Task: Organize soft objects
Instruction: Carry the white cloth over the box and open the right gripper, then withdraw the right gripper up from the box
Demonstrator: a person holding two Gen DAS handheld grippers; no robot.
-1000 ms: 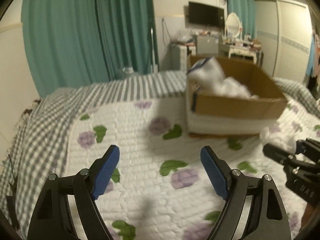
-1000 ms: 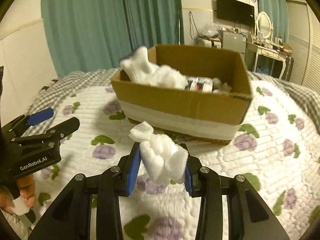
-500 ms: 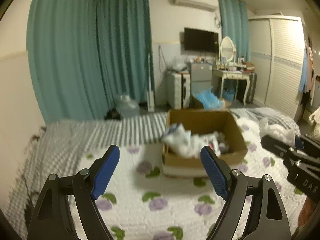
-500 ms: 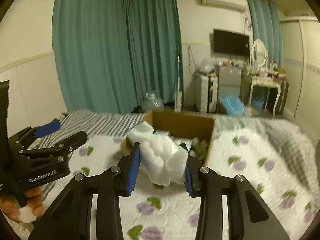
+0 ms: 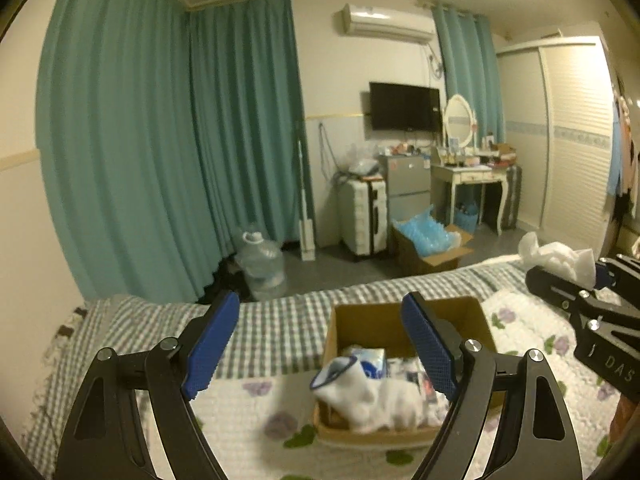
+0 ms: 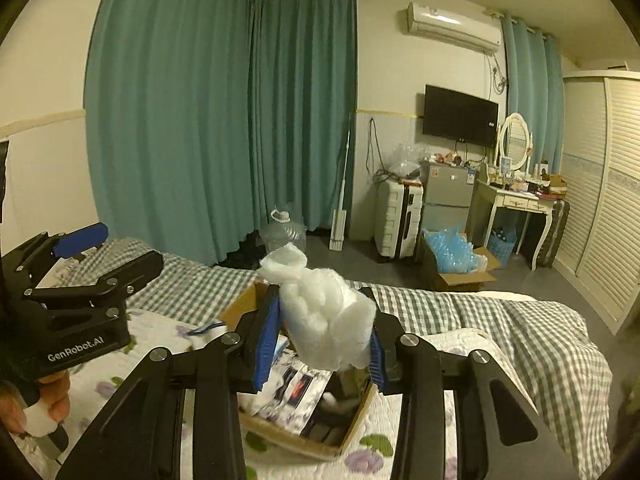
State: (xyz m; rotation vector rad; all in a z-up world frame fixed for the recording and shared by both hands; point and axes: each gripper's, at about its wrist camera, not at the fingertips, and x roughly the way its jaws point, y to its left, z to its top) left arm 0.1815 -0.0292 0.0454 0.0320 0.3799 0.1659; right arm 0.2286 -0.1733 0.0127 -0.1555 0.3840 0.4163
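The right gripper is pinching a white wad of stuffing, its long axis standing upright with a tuft pointing up, above the open cardboard box on the quilted bed. The left gripper is hanging spread, holding nothing.

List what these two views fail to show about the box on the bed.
- Cardboard box contents, left wrist view: blurred; right finger covers some.
- Box, right wrist view: right tongs and white stuffing hide most.
- Packet labels: too small.
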